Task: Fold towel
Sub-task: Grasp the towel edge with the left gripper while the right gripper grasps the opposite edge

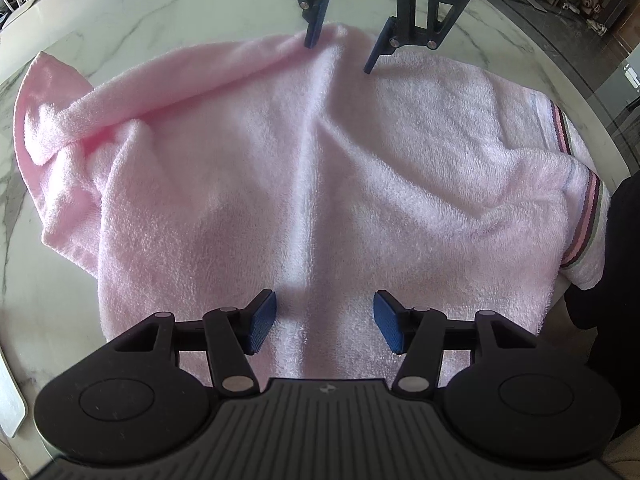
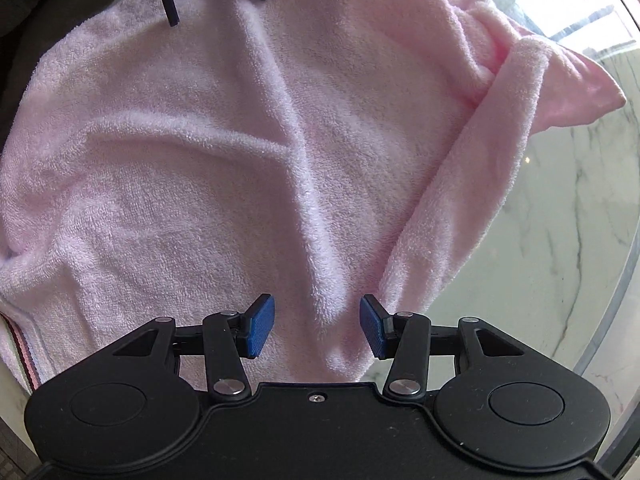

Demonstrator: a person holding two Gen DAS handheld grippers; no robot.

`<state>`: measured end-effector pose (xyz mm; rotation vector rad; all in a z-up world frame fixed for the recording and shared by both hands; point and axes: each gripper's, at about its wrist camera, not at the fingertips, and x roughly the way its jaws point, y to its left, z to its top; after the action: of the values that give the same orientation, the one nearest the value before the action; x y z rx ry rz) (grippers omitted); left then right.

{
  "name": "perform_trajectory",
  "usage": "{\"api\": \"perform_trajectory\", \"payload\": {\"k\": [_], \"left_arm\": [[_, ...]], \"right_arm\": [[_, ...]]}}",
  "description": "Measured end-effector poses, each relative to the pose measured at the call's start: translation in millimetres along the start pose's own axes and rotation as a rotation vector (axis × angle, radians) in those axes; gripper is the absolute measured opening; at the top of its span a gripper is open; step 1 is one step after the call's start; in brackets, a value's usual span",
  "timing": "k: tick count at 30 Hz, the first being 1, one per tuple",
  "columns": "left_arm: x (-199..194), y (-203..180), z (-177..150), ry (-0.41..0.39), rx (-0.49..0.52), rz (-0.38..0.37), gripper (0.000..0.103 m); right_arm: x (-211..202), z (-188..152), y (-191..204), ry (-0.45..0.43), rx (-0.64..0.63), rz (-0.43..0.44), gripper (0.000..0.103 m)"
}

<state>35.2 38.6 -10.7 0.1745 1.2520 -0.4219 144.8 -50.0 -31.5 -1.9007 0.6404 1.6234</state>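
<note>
A pink terry towel [image 1: 248,184] lies rumpled on the white marble table [image 1: 120,12], with a striped border [image 1: 578,224] at its right edge and a rolled fold along its far left. My left gripper [image 1: 325,320] hovers open over the towel's near edge, a raised crease running between its blue pads [image 1: 262,322] without being pinched. My right gripper [image 1: 342,46] stands at the towel's far edge, pointing down. In the right wrist view the towel [image 2: 180,168] fills the frame. The right gripper [image 2: 316,328] is open over a crease there, with the left gripper [image 2: 216,0] at the top.
The table's rounded rim [image 2: 624,280] curves close by on the right of the right wrist view. A person's dark sleeve [image 1: 624,248] sits by the striped end of the towel. A white flat object [image 1: 10,396] lies at the table's near left.
</note>
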Motion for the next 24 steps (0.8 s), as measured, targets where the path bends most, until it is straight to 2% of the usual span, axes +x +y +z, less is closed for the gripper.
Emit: {"api": "perform_trajectory", "payload": {"k": [3, 7, 10, 13, 16, 21, 24], "left_arm": [[0, -4, -1, 0.001, 0.019, 0.009, 0.060], [2, -12, -1, 0.002, 0.048, 0.041, 0.061], [4, -17, -2, 0.005, 0.070, 0.053, 0.067], [5, -21, -3, 0.007, 0.090, 0.067, 0.067], [5, -23, -3, 0.005, 0.095, 0.070, 0.066], [2, -28, -5, 0.002, 0.121, 0.061, 0.051], [0, -31, -6, -0.002, 0.128, 0.057, 0.036]], "right_arm": [[6, 1, -4, 0.031, -0.044, 0.019, 0.046], [7, 0, -9, 0.032, -0.038, 0.046, 0.046], [5, -4, -11, 0.018, -0.026, 0.058, 0.045], [4, -7, -11, 0.017, 0.003, 0.074, 0.037], [1, -9, -5, 0.020, 0.009, 0.086, 0.022], [-4, -13, 6, 0.016, 0.053, 0.080, 0.008], [-7, -17, 16, 0.015, 0.083, 0.059, 0.007]]}}
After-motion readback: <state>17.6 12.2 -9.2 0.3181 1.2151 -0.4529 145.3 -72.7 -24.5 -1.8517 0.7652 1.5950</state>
